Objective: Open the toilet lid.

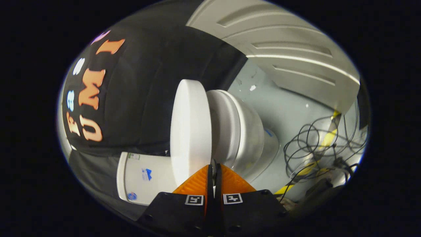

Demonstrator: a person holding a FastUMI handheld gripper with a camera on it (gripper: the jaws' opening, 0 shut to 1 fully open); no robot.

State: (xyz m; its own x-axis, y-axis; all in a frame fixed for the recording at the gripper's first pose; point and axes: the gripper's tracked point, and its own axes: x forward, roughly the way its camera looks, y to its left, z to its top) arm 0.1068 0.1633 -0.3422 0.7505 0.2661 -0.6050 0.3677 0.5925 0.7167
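The gripper [213, 166] has its two fingers drawn together, with only a thin slit between them, and their tips reach the edge of the toilet lid [190, 131]. Whether they pinch that edge I cannot tell. The view is rolled sideways. The lid stands apart from the bowl [243, 131], with a gap between them, so it seems partly lifted. I judge it a stiff, smooth plastic plate, light but slippery; the free front rim is the best place to hold it. The tank [144, 177] lies left of the fingers. The hinge is hidden, and loose cables [312, 144] lie on the floor [279, 102] beyond
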